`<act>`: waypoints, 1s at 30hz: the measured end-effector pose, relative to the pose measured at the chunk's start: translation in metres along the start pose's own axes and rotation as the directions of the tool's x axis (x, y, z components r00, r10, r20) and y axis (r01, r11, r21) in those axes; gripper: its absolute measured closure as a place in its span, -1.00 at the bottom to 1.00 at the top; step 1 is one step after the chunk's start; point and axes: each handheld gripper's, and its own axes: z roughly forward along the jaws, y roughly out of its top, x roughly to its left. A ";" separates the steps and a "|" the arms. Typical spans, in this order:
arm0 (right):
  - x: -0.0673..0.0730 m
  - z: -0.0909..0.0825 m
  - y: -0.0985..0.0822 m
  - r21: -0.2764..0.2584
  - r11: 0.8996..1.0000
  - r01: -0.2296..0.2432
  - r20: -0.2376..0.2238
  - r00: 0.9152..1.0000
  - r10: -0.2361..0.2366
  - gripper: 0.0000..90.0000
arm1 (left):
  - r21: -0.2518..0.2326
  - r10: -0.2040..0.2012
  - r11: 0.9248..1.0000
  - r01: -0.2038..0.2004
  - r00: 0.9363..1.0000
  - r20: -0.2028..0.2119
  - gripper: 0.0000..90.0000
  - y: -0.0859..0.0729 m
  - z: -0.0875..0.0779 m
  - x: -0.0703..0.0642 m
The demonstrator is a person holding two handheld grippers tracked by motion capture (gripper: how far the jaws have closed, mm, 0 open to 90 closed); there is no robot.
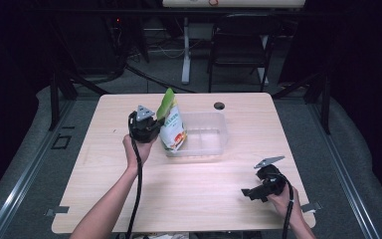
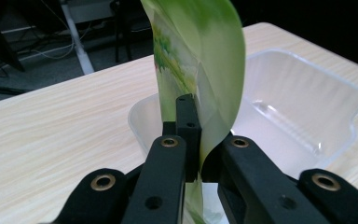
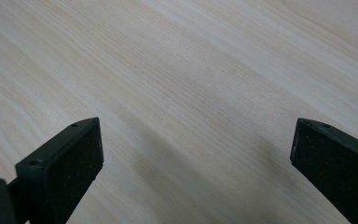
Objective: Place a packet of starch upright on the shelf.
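Note:
A green and white snack pouch (image 1: 172, 124) stands upright at the left end of a clear plastic tub (image 1: 214, 144) in the middle of the table. My left gripper (image 1: 151, 125) is shut on the pouch's left side. In the left gripper view the black jaws pinch the green pouch (image 2: 205, 60) above the tub's rim (image 2: 307, 60). My right gripper (image 1: 248, 193) rests low over the table's near right part, open and holding nothing. In the right gripper view its fingertips (image 3: 70, 158) stand wide apart over bare wood.
The wooden table (image 1: 129, 189) has a small round cable hole (image 1: 219, 105) behind the tub. A dark chair (image 1: 241, 45) and a white table leg (image 1: 185, 50) stand beyond the far edge. Grey floor surrounds the table.

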 end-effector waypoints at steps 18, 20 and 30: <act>0.000 0.000 0.000 -0.007 1.000 -0.004 0.000 1.000 0.004 -0.96 | 0.017 -0.048 0.999 0.048 0.998 -0.037 0.01 -0.002 -0.009 0.014; 0.000 0.000 0.000 -0.008 1.000 -0.006 0.000 1.000 0.006 -0.96 | 0.015 -0.055 0.998 0.055 0.998 -0.032 -0.11 0.000 -0.012 0.016; 0.000 0.001 0.000 -0.005 1.000 -0.010 0.005 1.000 0.010 -0.96 | 0.040 -0.053 0.998 0.052 0.999 0.011 -0.63 0.010 -0.029 0.017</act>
